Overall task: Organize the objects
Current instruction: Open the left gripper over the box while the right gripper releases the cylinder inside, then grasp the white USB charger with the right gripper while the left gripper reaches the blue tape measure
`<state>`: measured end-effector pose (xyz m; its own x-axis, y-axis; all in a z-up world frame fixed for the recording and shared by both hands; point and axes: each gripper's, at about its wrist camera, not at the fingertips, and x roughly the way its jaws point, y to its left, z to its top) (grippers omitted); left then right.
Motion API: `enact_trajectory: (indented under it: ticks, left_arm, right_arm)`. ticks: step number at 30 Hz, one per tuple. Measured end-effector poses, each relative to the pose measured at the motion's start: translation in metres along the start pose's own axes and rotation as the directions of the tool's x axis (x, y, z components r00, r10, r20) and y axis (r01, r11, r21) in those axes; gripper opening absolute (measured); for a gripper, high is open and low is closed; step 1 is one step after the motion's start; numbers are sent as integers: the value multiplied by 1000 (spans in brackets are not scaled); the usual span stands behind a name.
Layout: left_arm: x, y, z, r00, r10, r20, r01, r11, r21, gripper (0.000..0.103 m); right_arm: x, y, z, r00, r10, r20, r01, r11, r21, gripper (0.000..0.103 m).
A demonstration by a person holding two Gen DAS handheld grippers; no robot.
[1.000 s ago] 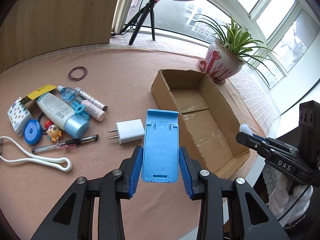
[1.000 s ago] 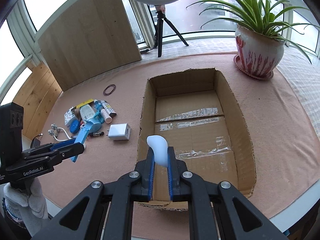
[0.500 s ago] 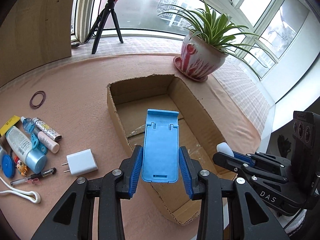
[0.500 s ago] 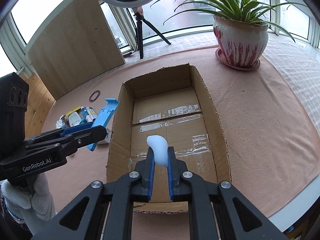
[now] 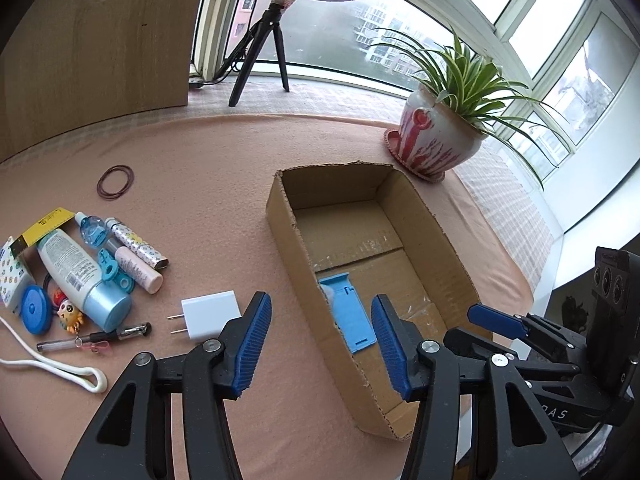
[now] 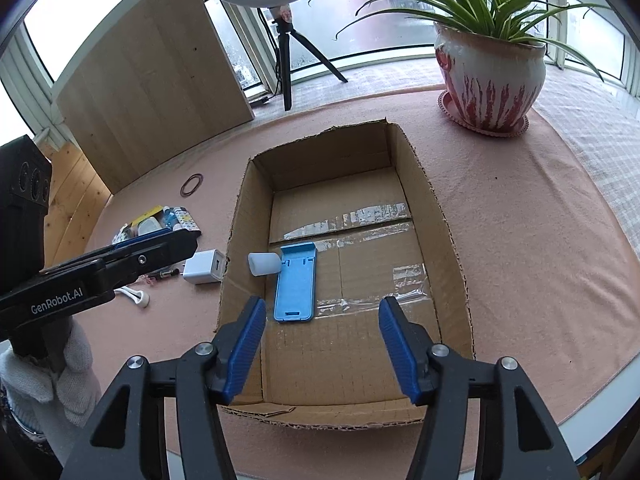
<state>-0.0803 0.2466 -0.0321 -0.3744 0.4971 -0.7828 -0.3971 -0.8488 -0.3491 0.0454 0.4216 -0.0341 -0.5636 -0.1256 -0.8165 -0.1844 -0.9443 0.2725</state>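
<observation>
Both the left gripper (image 5: 320,344) and right gripper (image 6: 322,350) have jaws spread wide, holding nothing

The box (image 6: 448,240) floor lay bare right of the stand (image 6: 296,284) and cap (image 6: 263,263). Clutter (image 5: 88,276) crowded the cloth (image 5: 208,184) left of it.

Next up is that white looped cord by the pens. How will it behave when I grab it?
The white cord lies in loose curves, so it is probably floppy and will dangle from the claw. It looks thin and light, and may drag against the pen beside it.

Blue phone stand (image 6: 295,283); brown cardboard box (image 6: 448,240); red-streaked white pot (image 6: 490,84).
</observation>
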Motion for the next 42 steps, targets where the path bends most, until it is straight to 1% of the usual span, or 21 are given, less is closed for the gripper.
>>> enact_trajectory:
  ticks: [4,8,13,16,20,24,26,29,32,38,42]
  left_arm:
    - [-10,29,-6,999,36,2,-35,998,-46,56]
    - [-24,67,-13,997,77,4,-76,992,-103,56]
    - [-38,120,-22,990,142,1,-139,974,-176,56]
    - [-44,152,-30,986,167,-8,-165,961,-220,56]
    - [-48,185,-36,980,199,-18,-197,948,-251,55]
    - [-48,214,-39,975,220,-33,-221,937,-270,55]
    - [-47,227,-39,974,221,-48,-226,934,-278,55]
    - [-44,243,-39,971,229,-60,-237,928,-288,55]
    - [-40,251,-37,969,237,-70,-247,928,-280,55]
    - [-25,254,-30,965,247,-84,-260,935,-243,55]
    - [-19,255,-25,955,285,-87,-297,930,-217,55]
  right_arm:
    - [1,15,3,1000,8,1,-8,1000,-25,55]
    - [5,35,7,1000,26,0,-26,998,-55,55]
    - [15,69,9,998,56,-9,-56,993,-100,55]
    - [24,93,12,997,77,-18,-78,989,-125,55]
    - [40,124,16,992,116,-46,-122,982,-145,55]
    - [59,149,20,991,115,-65,-124,979,-163,55]
    - [71,157,22,993,95,-73,-105,982,-156,55]
    - [89,162,23,993,71,-97,-84,988,-130,55]
    - [103,159,23,992,52,-117,-63,994,-93,55]
    - [117,155,22,991,4,-137,-14,997,-77,55]
    - [123,154,24,989,-35,-142,24,997,-78,55]
